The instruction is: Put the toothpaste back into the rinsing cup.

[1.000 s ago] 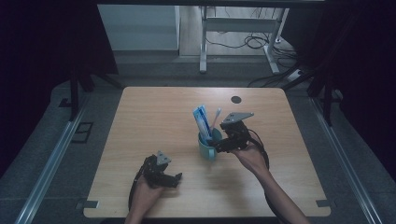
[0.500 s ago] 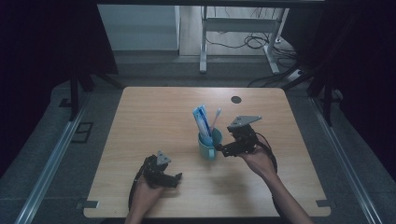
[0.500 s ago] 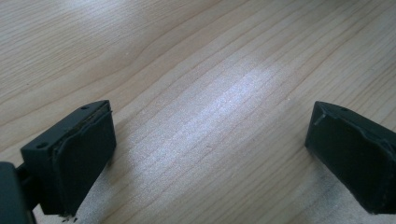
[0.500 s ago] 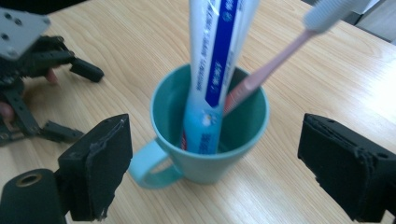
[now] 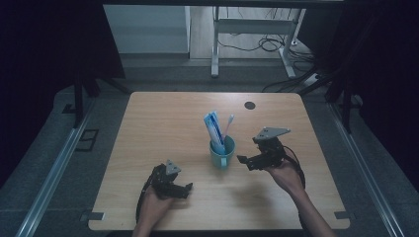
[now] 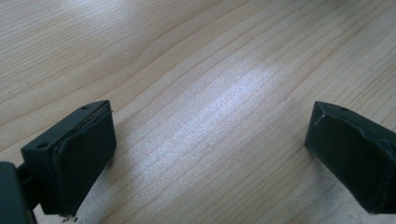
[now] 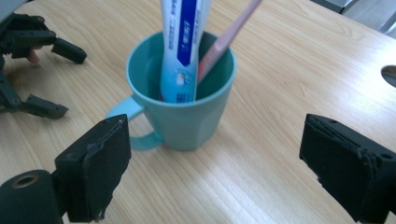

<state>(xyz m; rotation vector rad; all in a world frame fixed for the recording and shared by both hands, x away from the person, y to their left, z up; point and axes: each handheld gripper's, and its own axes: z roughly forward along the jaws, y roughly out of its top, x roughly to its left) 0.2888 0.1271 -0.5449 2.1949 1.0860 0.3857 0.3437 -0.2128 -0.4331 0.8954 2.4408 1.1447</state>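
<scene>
A teal mug [image 5: 222, 152] [image 7: 187, 116] stands upright near the table's middle. It holds a blue-and-white toothpaste tube [image 5: 213, 127] [image 7: 180, 46] and a pink toothbrush [image 5: 228, 124] [image 7: 229, 39]. My right gripper [image 5: 247, 151] [image 7: 215, 128] hovers just right of the mug and points at it. Its jaws have just been opening a little further and stand open, a short way back from the mug, with nothing between them. My left gripper [image 5: 186, 189] [image 6: 210, 126] [image 7: 63, 79] rests low at the front left, open over bare wood.
The wooden table [image 5: 163, 128] has a dark round hole [image 5: 249, 105] [image 7: 390, 74] at its far right. Past the far edge stand metal desk legs [image 5: 215, 49] and floor cables [image 5: 262, 44]. Rails run along both sides.
My right gripper has drawn back to the right, away from the mug, and its jaws have widened slightly. The left gripper and the mug have stayed put.
</scene>
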